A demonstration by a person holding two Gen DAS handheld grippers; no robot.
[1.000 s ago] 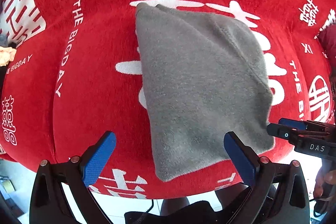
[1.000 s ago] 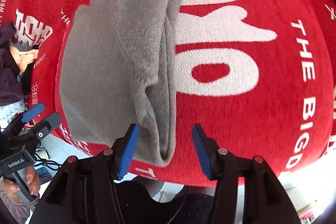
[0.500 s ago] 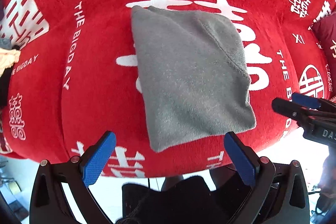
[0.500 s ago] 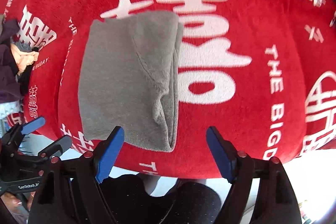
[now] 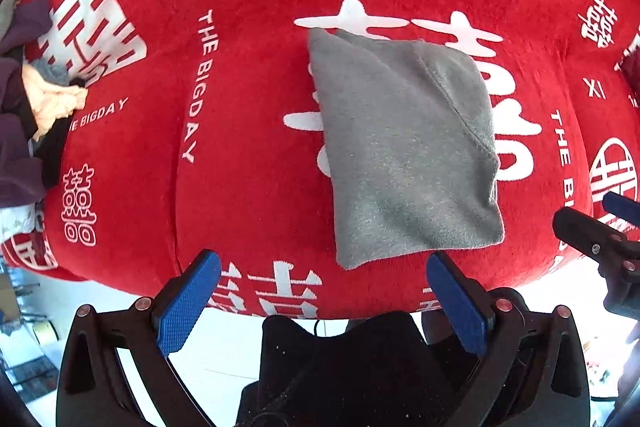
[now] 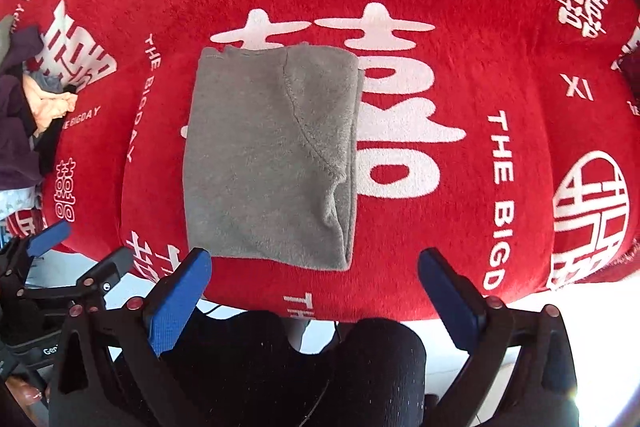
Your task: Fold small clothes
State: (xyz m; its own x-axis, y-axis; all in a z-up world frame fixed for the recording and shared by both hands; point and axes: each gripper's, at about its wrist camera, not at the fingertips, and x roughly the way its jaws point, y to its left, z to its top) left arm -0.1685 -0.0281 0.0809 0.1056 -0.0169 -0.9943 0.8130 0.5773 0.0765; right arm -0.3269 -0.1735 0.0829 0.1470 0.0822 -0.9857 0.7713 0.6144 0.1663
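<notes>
A small grey fleece garment (image 5: 404,151) lies folded into a compact rectangle on the red cloth-covered table (image 5: 240,155); it also shows in the right wrist view (image 6: 272,163). My left gripper (image 5: 320,291) is open and empty, held back from the table's front edge, short of the garment. My right gripper (image 6: 316,287) is open and empty too, pulled back over the front edge just below the garment's near hem. The right gripper's fingers show at the right edge of the left wrist view (image 5: 600,235); the left gripper's show at the lower left of the right wrist view (image 6: 52,239).
A pile of unfolded clothes, purple, cream and black (image 5: 32,115), lies at the table's left edge and shows in the right wrist view (image 6: 28,107). A dark red item (image 6: 628,67) sits at the far right. The person's dark-trousered legs (image 6: 320,367) are below the front edge.
Both grippers have drawn back from the garment toward the table's front edge. The right gripper's jaws, narrowly set around the garment's near corner, have opened wide. The garment lies still.
</notes>
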